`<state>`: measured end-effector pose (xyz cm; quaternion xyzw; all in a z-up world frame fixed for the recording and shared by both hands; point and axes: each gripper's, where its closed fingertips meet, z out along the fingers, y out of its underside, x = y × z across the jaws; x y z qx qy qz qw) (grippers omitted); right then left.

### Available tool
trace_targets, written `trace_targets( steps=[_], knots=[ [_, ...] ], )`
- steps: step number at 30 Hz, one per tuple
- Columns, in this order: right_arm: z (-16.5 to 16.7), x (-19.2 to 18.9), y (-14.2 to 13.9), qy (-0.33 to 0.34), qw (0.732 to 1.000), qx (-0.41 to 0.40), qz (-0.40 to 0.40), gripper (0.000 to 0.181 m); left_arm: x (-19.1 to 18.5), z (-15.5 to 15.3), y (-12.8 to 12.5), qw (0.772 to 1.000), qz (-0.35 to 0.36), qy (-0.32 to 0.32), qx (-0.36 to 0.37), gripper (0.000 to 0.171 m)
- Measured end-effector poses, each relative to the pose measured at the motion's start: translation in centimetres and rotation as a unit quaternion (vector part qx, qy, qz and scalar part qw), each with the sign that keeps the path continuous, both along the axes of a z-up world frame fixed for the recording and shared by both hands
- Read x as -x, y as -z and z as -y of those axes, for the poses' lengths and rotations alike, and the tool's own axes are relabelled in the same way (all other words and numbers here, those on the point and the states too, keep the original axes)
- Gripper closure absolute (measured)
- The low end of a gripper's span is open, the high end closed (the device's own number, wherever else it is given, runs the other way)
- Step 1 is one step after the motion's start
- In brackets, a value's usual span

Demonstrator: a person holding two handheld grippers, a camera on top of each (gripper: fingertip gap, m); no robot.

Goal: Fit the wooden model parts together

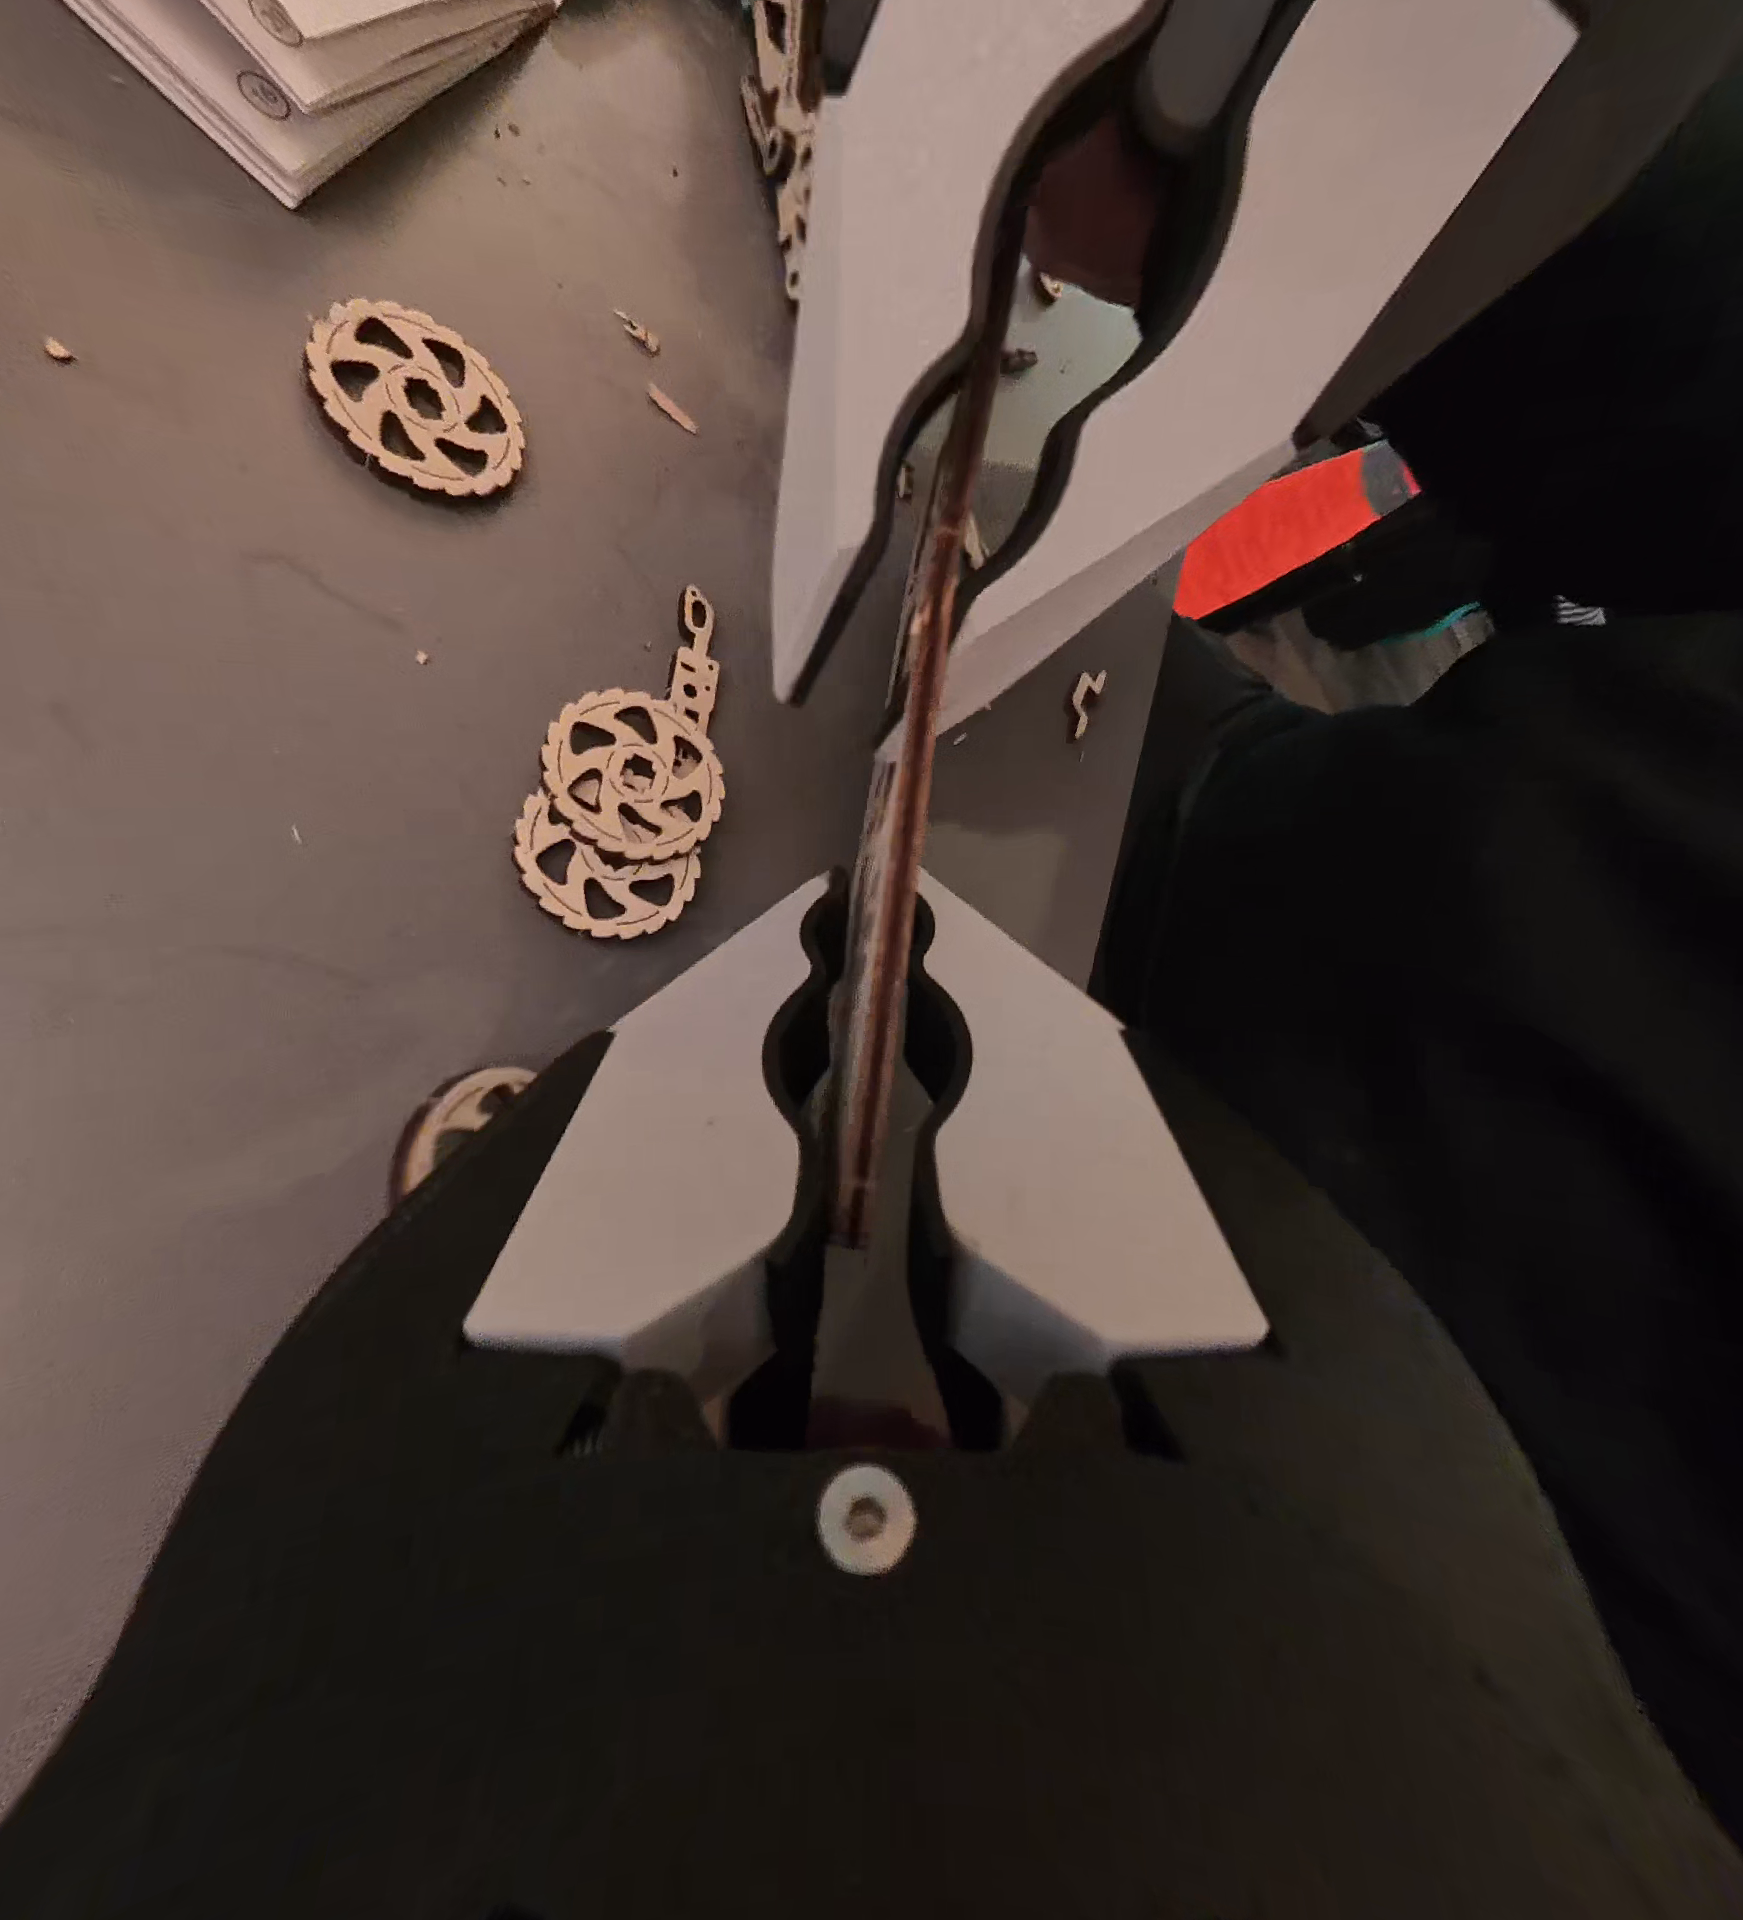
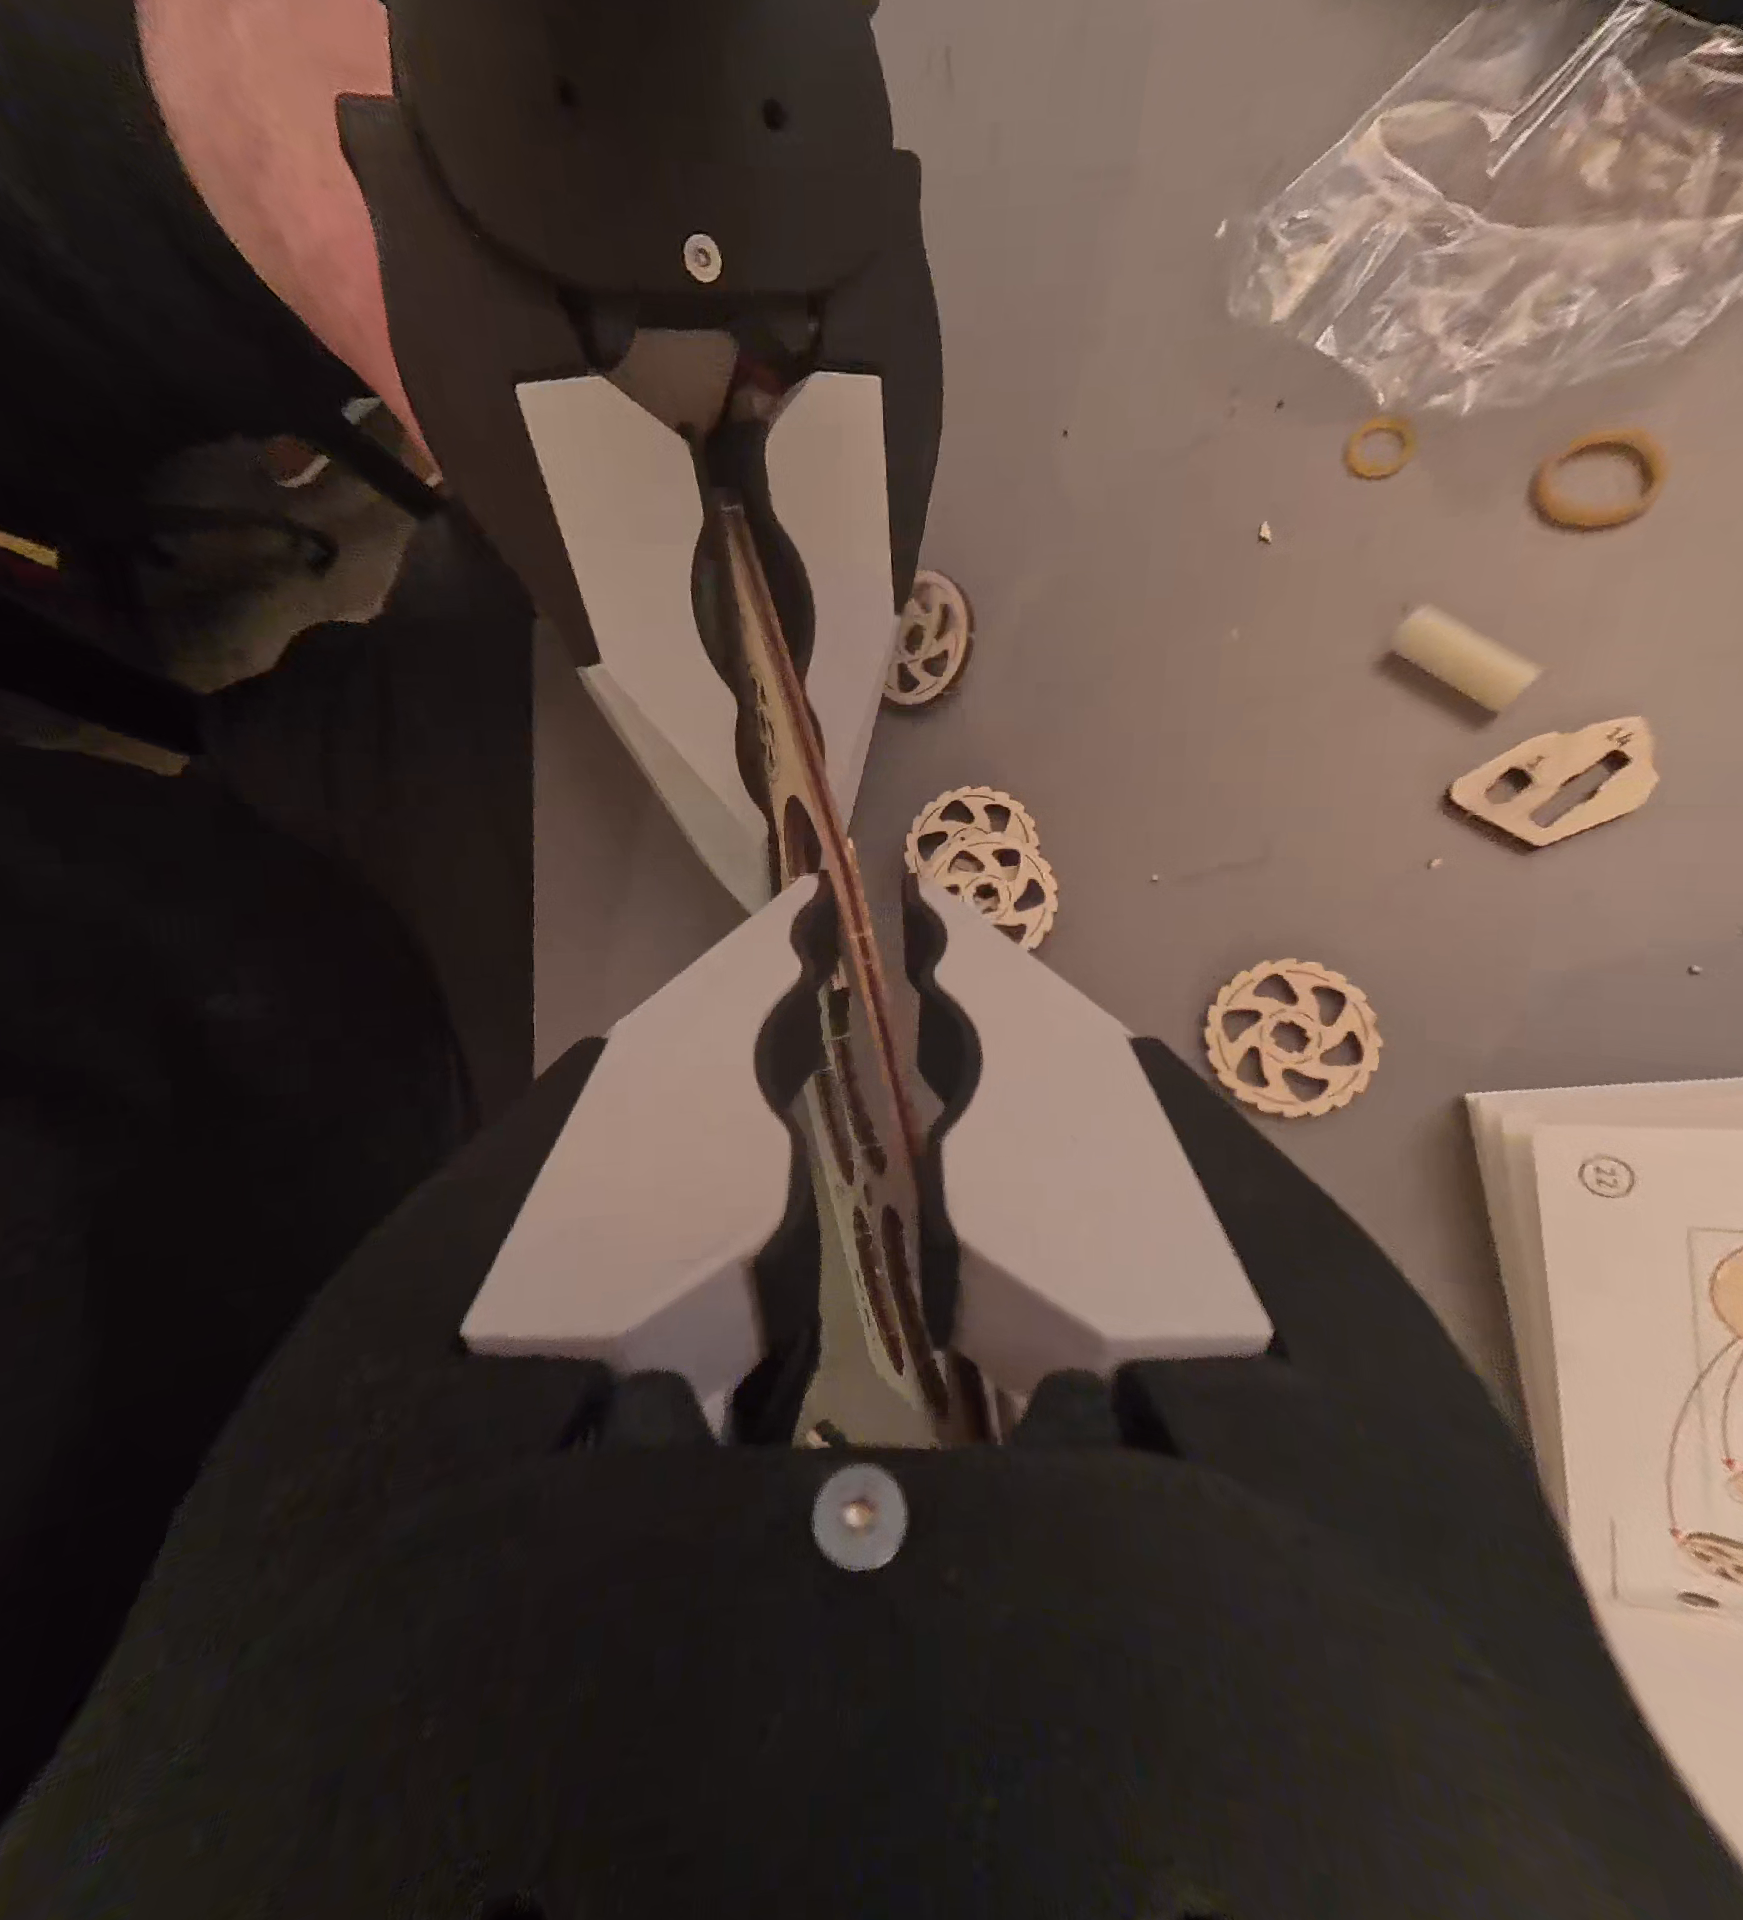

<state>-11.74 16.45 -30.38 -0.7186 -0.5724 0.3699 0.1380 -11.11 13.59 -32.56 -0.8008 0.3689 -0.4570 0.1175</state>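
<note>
- Between the two grippers: one thin wooden model part, seen edge-on, pale face w/ dark oval cut-outs, dark burnt edge. Held off the grey table, spanning from one gripper to the other.
- Left gripper: white fingers nearly closed, clamped on the near end of the wooden model part; the piece runs down the wavy slot betw. them.
- Right gripper: also nearly closed, gripping the other end of same piece. The two grippers face each other tip to tip, tips just apart.
- In left wrist view the right gripper shows top centre-right, w/ an orange-red patch beside it.
- On table, left wrist view: single gear wheel lying flat; nearer the grippers, two stacked gear wheels overlapping, w/ a small slotted strip touching their top edge. Part of another wheel peeks from behind the left gripper body.
- Instruction booklet lies at table edge, right side in right wrist view.
- Right wrist view also: clear plastic bag top right, two rings near it, a short white cylinder, a flat slotted wooden plate. Small wood crumbs scattered.
- Dark clothing of the person fills the side of both views.
</note>
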Motion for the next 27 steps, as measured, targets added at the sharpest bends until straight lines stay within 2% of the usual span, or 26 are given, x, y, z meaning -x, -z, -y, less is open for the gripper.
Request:
trace_targets(
  steps=[1,2,4,6,9,11,15,19,21,25,27],
  knots=[
    [0.2,-0.1,-0.2,-0.007,1.0,-0.006,-0.007,0.169,0.1,-0.2,0.0,1.0,0.001,-0.004,0.0,0.166],
    [0.2,-0.3,-0.2,-0.011,1.0,-0.025,-0.006,0.155,0.1,-0.3,0.1,1.0,0.002,-0.006,0.003,0.165],
    [0.0,-0.7,-0.3,-0.009,0.999,-0.041,-0.003,0.142,0.2,-0.2,0.1,1.0,0.01,-0.006,0.007,0.168],
    [0.6,-0.7,-0.3,-0.025,0.999,-0.037,-0.005,0.138,0.2,-0.2,0.1,1.0,0.01,-0.004,0.006,0.168],
    [0.8,-1.0,1.4,-0.042,0.995,-0.079,0.048,0.142,0.0,-0.3,0.0,1.0,-0.001,-0.001,-0.017,0.168],
    [0.6,-0.7,1.7,-0.035,0.994,-0.092,0.05,0.15,0.0,-0.1,0.0,1.0,-0.001,0.005,-0.022,0.169],
    [0.6,-0.7,1.9,-0.018,0.994,-0.085,0.071,0.154,0.1,-0.3,0.1,1.0,-0.001,0.004,-0.028,0.169],
    [0.9,-0.9,2.0,-0.031,0.995,-0.064,0.075,0.163,0.0,-0.6,0.1,0.999,-0.004,0.003,-0.038,0.169],
    [0.3,-1.0,2.1,-0.024,0.992,-0.089,0.088,0.165,0.0,-0.8,0.1,0.999,-0.002,-0.011,-0.04,0.169],
    [-0.1,-0.9,2.2,-0.015,0.991,-0.102,0.09,0.163,0.0,-1.0,0.2,0.999,-0.008,-0.027,-0.034,0.169],
    [-0.6,-0.8,2.0,0.002,0.99,-0.116,0.084,0.153,0.0,-1.0,0.1,0.999,-0.003,-0.026,-0.024,0.169]
  ],
)
